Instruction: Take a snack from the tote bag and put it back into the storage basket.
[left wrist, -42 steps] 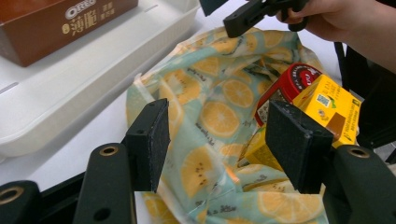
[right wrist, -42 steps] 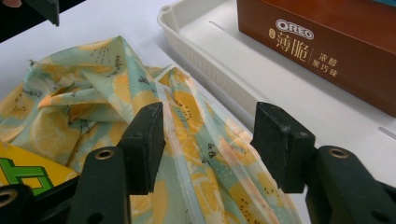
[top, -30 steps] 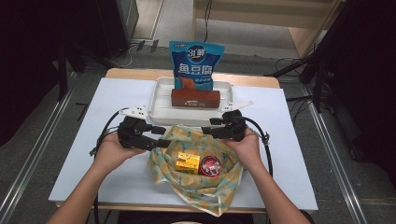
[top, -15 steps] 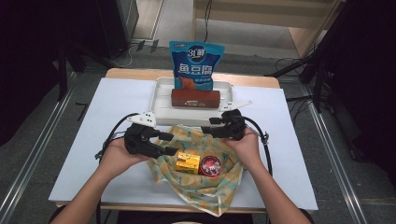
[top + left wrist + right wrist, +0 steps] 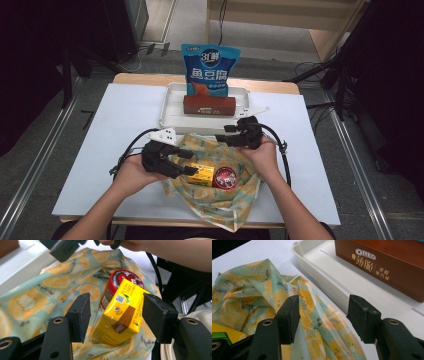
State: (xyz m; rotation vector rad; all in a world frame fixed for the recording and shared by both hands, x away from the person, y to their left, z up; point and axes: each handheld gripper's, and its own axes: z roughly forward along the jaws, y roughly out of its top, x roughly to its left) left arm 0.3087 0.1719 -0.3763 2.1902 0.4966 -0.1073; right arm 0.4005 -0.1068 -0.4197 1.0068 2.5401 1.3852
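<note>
Nearest, on the fruit-print cloth bag (image 5: 215,192) spread at the front of the white table (image 5: 100,150), lies a yellow drink carton (image 5: 120,312), touching a red-lidded jar (image 5: 117,281) just beyond it. The left gripper (image 5: 113,315) straddles the carton, jaws spread to either side of it with a gap at each pad: released, nothing gripped yet.

Handling, as a judgement: the carton looks like a small paperboard brick, light, fairly stiff on its flat faces but liable to dent or squirt if squeezed hard. Its film coat may be slippery. Best hold is across the two broad side faces, mid-body, clear of the folded corners. It sits tilted on soft cloth, so it may rock as the pads close. The jar leaning against it could get nudged.

Farther in, the right gripper (image 5: 323,320) hovers with jaws apart over the bag's far edge, next to the tray wall, holding nothing. The bag is thin, limp fabric; it will bunch and drag rather than hold shape.

Beyond, the white tray (image 5: 172,107) carries a brown Oreo box (image 5: 209,105), and a blue snack pouch (image 5: 210,67) stands behind it.
</note>
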